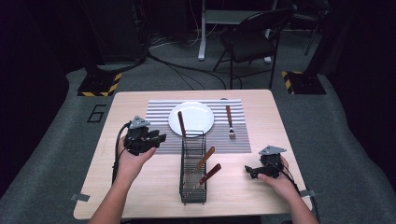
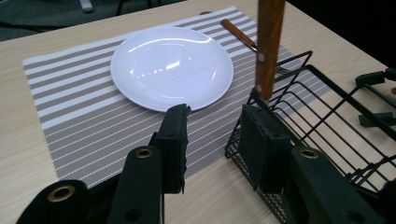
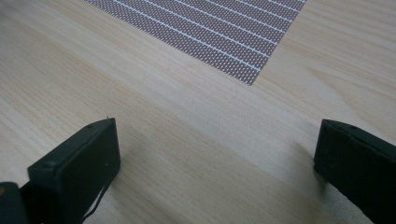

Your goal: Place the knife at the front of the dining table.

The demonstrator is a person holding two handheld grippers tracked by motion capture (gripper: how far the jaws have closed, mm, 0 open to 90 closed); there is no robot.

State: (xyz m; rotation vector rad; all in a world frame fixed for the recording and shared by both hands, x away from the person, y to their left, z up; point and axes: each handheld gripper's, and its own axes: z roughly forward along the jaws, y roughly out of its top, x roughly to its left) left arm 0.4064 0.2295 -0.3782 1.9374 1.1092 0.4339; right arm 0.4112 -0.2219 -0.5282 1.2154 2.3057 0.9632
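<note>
Jaws on the left gripper (image 2: 212, 140) are partway apart with nothing between them, just bare space. Right past them sits the black wire cutlery basket (image 1: 193, 173), my landmark for everything else. That gripper hovers off the basket's left side, near its far corner.

A wooden-handled utensil (image 2: 269, 46) stands upright in the basket's far end, blade down. Two more wooden-handled knives (image 1: 205, 167) lie slanted in the basket's middle.

Just beyond the basket is the grey-and-white striped placemat (image 1: 159, 114), with a round white plate (image 1: 198, 116) on it. A wooden-handled fork (image 1: 229, 122) lies on the mat beyond the basket and off to its right.

Over on the basket's right, well apart from it, the right gripper (image 3: 215, 154) has its jaws spread wide, nothing in them, low over the pale wood worktop (image 1: 140, 191).
</note>
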